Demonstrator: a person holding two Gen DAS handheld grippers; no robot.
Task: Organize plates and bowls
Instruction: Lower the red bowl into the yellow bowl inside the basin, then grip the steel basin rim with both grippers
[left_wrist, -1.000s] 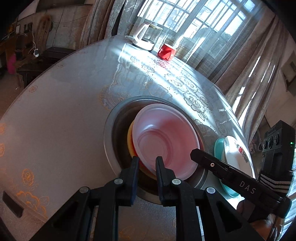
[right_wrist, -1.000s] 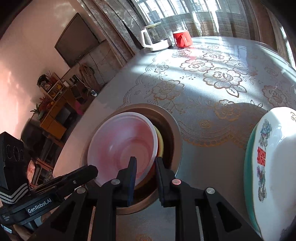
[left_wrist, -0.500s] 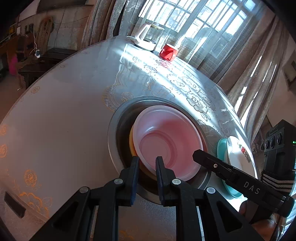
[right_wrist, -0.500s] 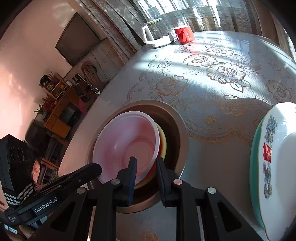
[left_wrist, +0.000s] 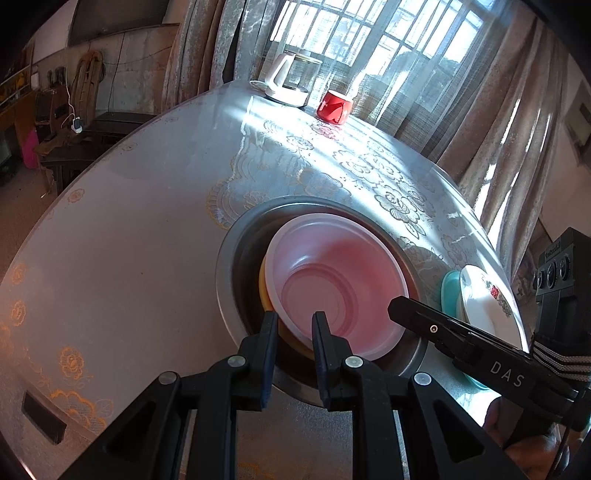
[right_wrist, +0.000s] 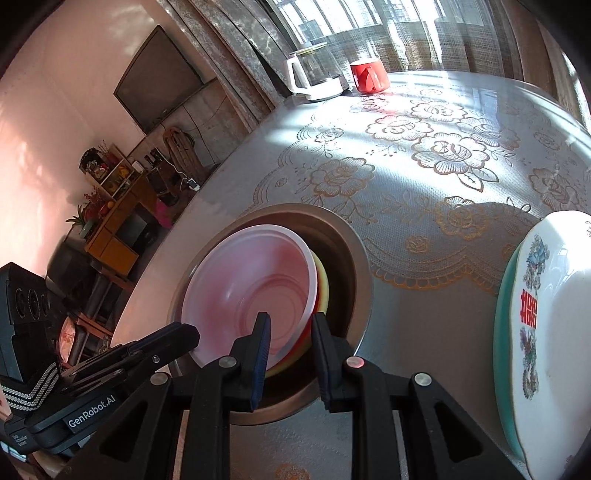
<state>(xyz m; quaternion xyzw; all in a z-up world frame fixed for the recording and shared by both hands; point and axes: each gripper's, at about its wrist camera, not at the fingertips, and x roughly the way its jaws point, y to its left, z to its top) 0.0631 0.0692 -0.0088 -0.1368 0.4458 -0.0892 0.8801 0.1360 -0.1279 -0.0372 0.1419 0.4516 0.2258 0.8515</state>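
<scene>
A pink translucent bowl (left_wrist: 332, 280) (right_wrist: 251, 280) lies tilted on top of yellow and orange bowls (left_wrist: 263, 291) (right_wrist: 323, 284) inside a round metal basin (left_wrist: 229, 258) (right_wrist: 354, 251) sunk into the table. My left gripper (left_wrist: 294, 325) is shut on the pink bowl's near left rim, one finger inside the bowl and one outside. My right gripper (right_wrist: 290, 325) is shut on the near right rim in the same way. At the right edge of the table a white plate with a red character (left_wrist: 480, 295) (right_wrist: 561, 314) rests on a teal plate (left_wrist: 448, 291) (right_wrist: 504, 295).
A white kettle (left_wrist: 291, 81) (right_wrist: 314, 77) and a red mug (left_wrist: 334, 107) (right_wrist: 369, 75) stand at the far edge of the round table by the curtained window. A floral lace cloth under glass covers the table. Shelves and a wall screen are off to the left.
</scene>
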